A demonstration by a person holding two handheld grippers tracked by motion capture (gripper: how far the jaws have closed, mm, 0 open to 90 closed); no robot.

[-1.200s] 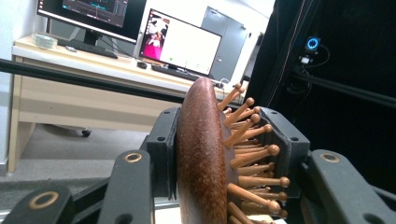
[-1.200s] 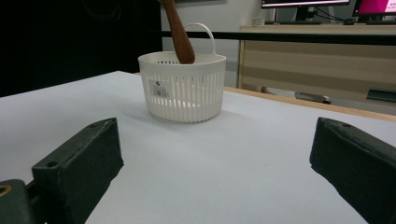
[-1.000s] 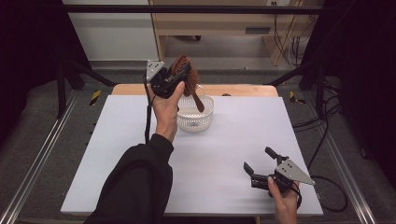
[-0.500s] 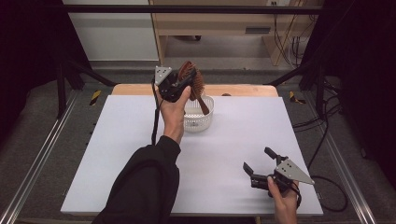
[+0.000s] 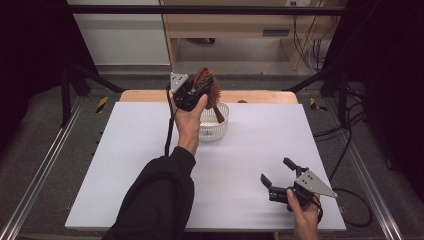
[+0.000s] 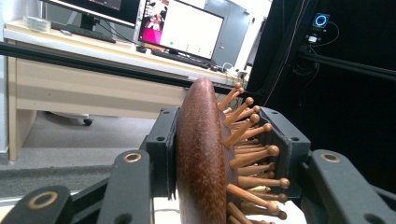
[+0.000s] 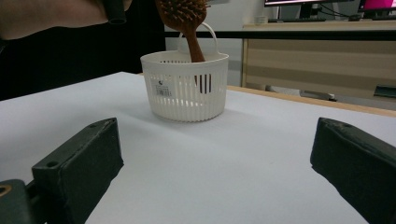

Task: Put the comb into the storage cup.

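A brown wooden hairbrush [image 5: 206,80] with peg bristles is clamped by its head in my left gripper [image 5: 202,89], which is shut on it and held up over the far middle of the table. The brush handle slants down into a white slotted basket [image 5: 212,131] just below. In the left gripper view the brush head [image 6: 201,158] sits edge-on between the jaws of my left gripper [image 6: 224,140]. My right gripper [image 5: 275,170] rests low at the near right, open, with nothing between its fingers. Its own view has the basket [image 7: 184,88] and the brush [image 7: 187,18] ahead of the right gripper [image 7: 217,163].
The basket stands on a white board [image 5: 125,165] over a wooden table whose far edge [image 5: 260,96] shows behind it. Metal rails [image 5: 40,170] run along the left, cables [image 5: 350,145] trail on the right, and a desk [image 6: 93,84] with monitors stands beyond.
My left gripper has carried the brush a little to the right, so it now hangs over the basket. The right gripper has stayed where it was.
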